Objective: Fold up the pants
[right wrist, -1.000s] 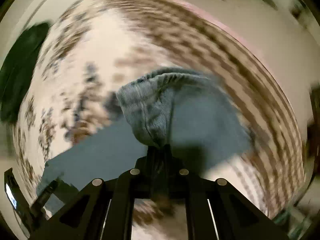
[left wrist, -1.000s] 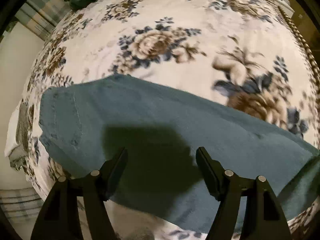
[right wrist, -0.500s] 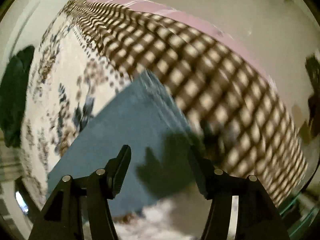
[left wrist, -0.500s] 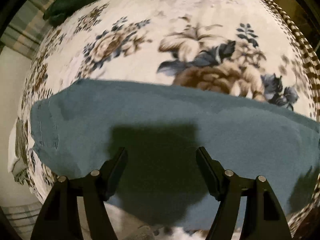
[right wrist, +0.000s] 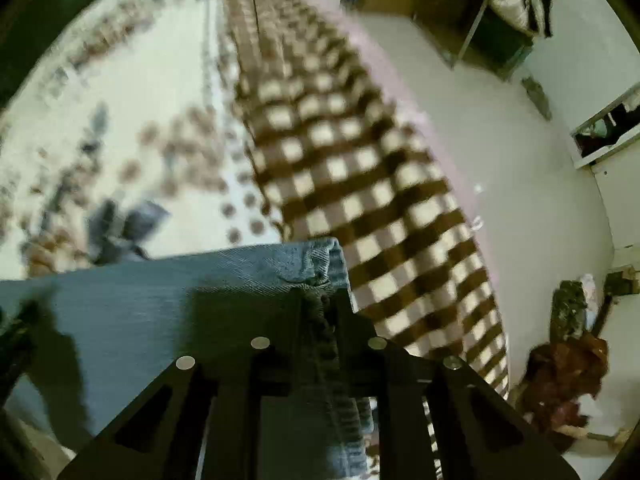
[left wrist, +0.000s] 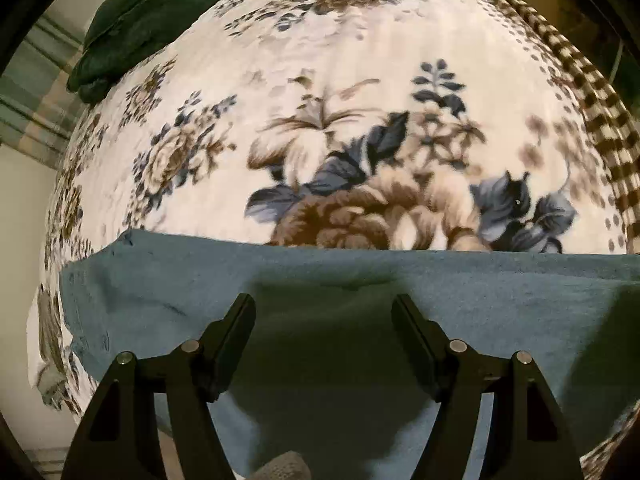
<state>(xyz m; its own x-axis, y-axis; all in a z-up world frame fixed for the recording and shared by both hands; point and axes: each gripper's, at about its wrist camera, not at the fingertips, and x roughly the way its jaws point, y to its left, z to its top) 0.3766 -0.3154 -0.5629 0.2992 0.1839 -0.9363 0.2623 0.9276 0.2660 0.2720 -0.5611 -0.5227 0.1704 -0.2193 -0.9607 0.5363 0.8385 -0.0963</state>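
Right wrist view: right gripper (right wrist: 320,300) fingers closing on a corner of the pants (right wrist: 160,284), spread on the bed (left wrist: 360,80); half a second ago apart, nothing between. Fold apparently ready to start. Left gripper (left wrist: 324,320) fingers apart above the pants, empty as before.
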